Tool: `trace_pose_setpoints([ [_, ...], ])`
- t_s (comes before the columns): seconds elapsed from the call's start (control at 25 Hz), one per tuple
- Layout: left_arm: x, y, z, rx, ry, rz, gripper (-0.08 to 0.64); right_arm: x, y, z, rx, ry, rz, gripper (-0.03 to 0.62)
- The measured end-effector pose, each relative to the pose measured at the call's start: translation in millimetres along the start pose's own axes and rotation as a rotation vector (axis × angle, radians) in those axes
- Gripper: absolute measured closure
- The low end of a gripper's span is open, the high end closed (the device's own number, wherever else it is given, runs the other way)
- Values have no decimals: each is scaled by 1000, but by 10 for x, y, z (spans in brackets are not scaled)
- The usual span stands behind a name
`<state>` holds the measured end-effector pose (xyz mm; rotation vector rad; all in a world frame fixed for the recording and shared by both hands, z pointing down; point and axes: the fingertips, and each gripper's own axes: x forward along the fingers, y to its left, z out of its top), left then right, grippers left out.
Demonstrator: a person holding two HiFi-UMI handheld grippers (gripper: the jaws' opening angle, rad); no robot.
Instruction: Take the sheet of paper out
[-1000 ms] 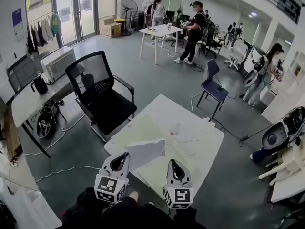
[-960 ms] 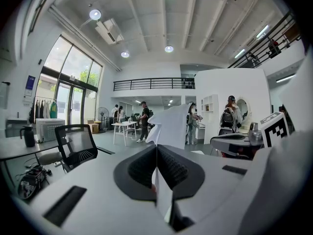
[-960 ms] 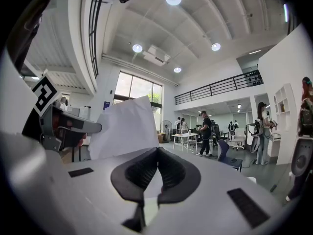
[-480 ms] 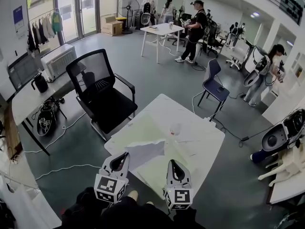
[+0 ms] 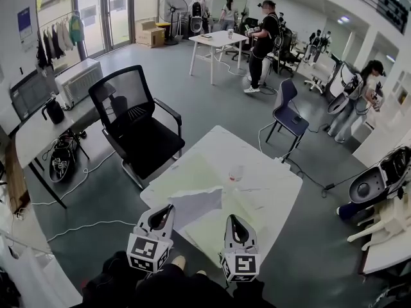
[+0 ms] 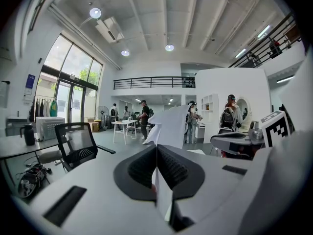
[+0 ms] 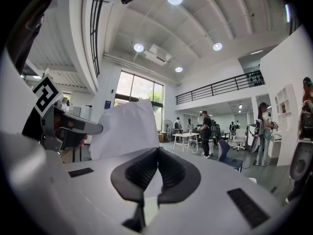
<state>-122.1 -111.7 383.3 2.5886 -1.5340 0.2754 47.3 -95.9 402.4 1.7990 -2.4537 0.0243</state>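
**Head view: one thin pinch is all that holds the sheet**

Your left gripper (image 5: 169,208) has its jaws pressed together on the sheet of paper (image 5: 196,203). The left gripper view shows the paper's edge running between the pads and the rest rising crumpled above them. Your right gripper (image 5: 232,217) sits just beside it at the lower middle of the frame, jaws closed against each other with nothing in them. In the right gripper view the sheet fills the upper left, off to that gripper's side.

The likely trouble starts at that single grip. The paper is clamped at one edge only, so a quick pull or swing could slide it out of the pads or tear it there. The loose end hangs over the table (image 5: 273,188). If you lower your hand it may drag across the green mat (image 5: 186,172) and fold under. The closed right gripper is near enough to knock the sheet if you move it across. Farther off, the black chair (image 5: 135,130) stands well apart and should not interfere.

Compared with a second ago, both grippers and the sheet sit where they did. Only the background has changed: the person in black (image 5: 263,40) by the far white table has shifted a step.
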Motion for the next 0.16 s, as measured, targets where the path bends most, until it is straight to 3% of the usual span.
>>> trace_pose_setpoints([
  [0.16, 14, -16, -10, -2, -1, -1, 535, 1, -14, -14, -2, 3, 1, 577],
])
